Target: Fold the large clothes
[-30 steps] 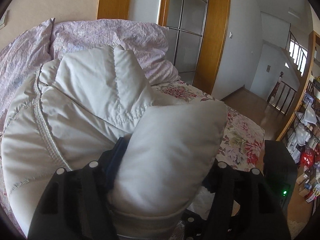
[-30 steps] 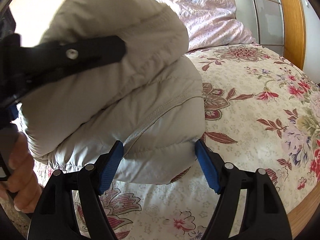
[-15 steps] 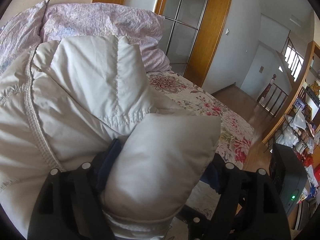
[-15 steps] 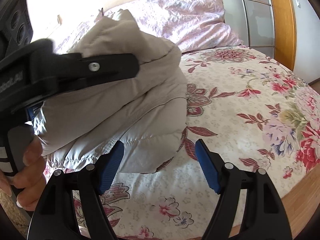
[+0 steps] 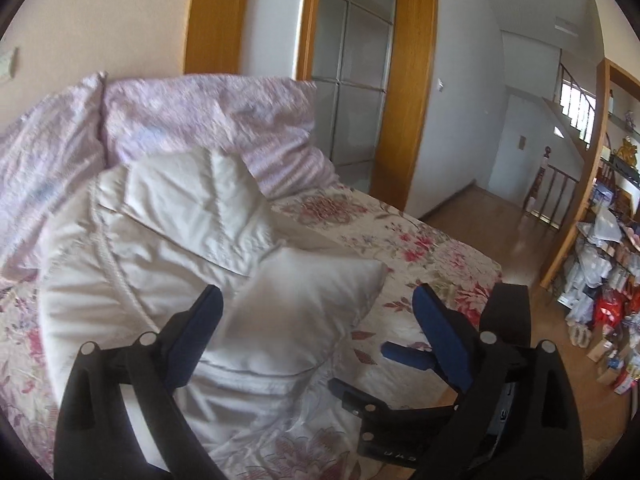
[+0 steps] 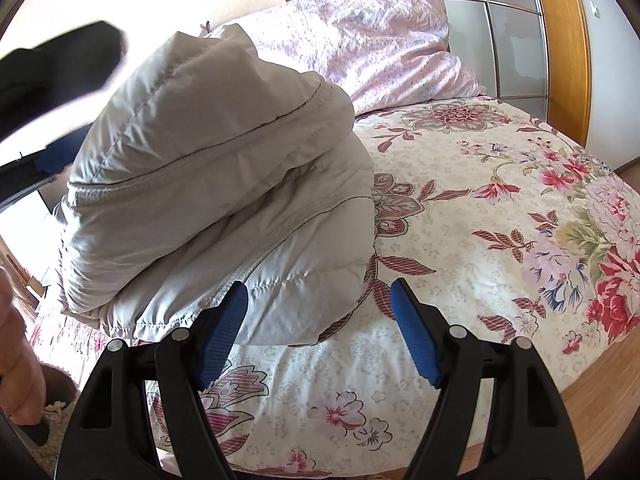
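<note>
The padded jacket, pale beige and quilted, lies folded into a thick bundle on the bed, on the flowered bedspread, just in front of the lilac pillows at the far end. In the right wrist view the bundle shows two puffy layers, one lying on the other, with a stitched seam running across each of them. The right gripper hangs at the near edge of the bundle with its two blue-padded fingers spread apart; the left pad is in front of the lower layer, but I cannot tell if it touches the cloth, and the right pad is over bare bedspread, so this gripper holds nothing. In the left wrist view the left gripper is also wide open and empty: a puffy folded corner of the jacket sits between its fingers, near the left pad, while the right pad is clear of the cloth. In this view the right gripper shows low on the right as a black body with a blue fingertip, close to the near right edge of the jacket. Behind the bed there is a wooden-framed door with frosted glass panes, and to the far right a wooden floor and shelves full of goods.
</note>
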Tool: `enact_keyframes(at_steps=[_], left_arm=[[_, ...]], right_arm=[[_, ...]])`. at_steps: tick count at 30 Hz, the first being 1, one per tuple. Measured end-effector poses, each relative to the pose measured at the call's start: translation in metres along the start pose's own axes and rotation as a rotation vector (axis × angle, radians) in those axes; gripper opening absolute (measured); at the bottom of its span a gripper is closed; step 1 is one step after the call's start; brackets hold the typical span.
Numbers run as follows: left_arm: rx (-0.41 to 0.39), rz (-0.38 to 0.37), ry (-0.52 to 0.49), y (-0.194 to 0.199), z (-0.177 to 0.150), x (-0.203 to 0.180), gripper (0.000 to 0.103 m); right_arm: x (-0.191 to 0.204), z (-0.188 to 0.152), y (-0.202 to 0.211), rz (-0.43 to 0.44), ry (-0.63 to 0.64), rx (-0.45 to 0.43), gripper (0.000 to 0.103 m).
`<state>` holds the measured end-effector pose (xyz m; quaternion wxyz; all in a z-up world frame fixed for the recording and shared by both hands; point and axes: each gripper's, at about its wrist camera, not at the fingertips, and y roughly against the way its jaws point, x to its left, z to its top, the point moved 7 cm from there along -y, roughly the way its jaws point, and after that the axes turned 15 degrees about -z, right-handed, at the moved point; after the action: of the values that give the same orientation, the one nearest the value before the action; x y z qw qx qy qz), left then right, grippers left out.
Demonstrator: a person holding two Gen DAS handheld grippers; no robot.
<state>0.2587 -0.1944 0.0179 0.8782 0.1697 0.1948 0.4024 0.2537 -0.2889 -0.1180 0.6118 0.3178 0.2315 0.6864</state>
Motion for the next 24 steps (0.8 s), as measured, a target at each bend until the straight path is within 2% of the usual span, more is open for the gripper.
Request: enact_keyframes(at_steps=[7,10,14,20,24], left_arm=[[-0.084,0.217,0.040,0.048,0.008,0.042,0.095],[-0.089,0.316,0.065,0.060,0.006,0.064,0.095],[-0.085,0.390,0.117,0.070,0.001,0.093,0.095],[-0.037,0.440,0.158,0.066,-0.013,0.120,0.095],[0.023,0.413,0.183,0.044,-0.028,0.130,0.096]], right_arm=[[0.006,-0.002,0.001,0.005,0.003,0.002,0.075],[0.010,-0.001,0.002,0.009,0.011,-0.001,0.075],[0.016,-0.001,0.003,0.010,0.022,-0.001,0.075],[0.018,-0.001,0.003,0.002,0.022,0.003,0.075],[0.017,0.000,0.002,-0.003,0.022,0.003,0.075]])
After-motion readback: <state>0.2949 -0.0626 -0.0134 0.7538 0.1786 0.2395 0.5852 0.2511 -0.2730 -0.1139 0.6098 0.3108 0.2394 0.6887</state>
